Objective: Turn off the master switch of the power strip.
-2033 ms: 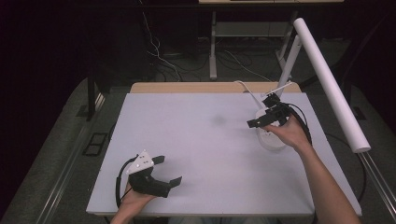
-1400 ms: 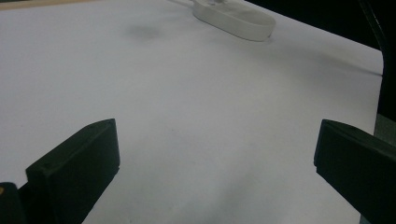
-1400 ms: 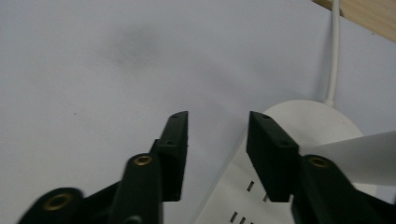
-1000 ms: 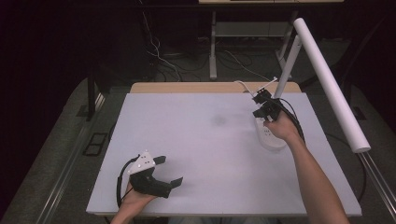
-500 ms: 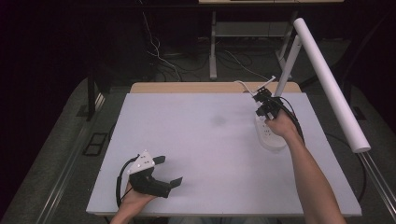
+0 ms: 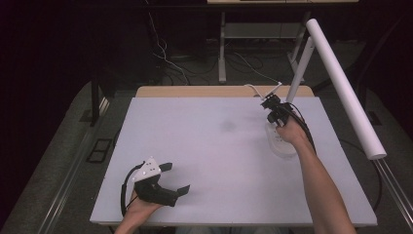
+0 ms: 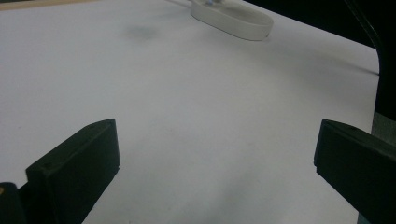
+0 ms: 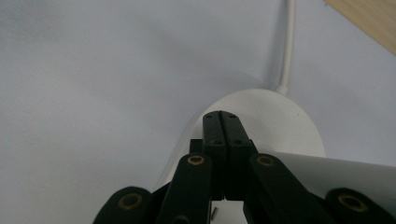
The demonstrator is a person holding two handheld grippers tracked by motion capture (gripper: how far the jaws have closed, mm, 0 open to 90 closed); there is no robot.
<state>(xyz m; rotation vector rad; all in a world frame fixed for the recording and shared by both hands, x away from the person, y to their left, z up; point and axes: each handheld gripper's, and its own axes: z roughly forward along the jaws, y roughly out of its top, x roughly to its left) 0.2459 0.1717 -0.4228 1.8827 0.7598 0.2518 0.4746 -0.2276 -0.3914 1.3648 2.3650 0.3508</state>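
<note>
A white desk lamp stands at the table's right side, with an oval base [image 6: 281, 145], a slanted arm [image 6: 299, 68] and a long tube head [image 6: 343, 87]. My right gripper [image 6: 271, 104] is shut with nothing between its jaws. In the right gripper view its tips [image 8: 220, 115] point down at the far end of the base [image 8: 285, 123], close to where the white cable [image 8: 288, 42] leaves it. I cannot tell whether they touch. My left gripper [image 6: 176, 178] rests open near the front left of the table. In its own view [image 7: 215, 149] it faces the distant base [image 7: 233, 18].
The white tabletop [image 6: 214, 146] has a faint grey smudge [image 6: 227, 125] near its middle. A wooden strip [image 6: 195, 91] runs along the far edge. Cables and table legs lie on the dark floor behind.
The right gripper moved a little toward the far end of the lamp base and turned to point down at it, then held still. The left gripper has stayed put.
</note>
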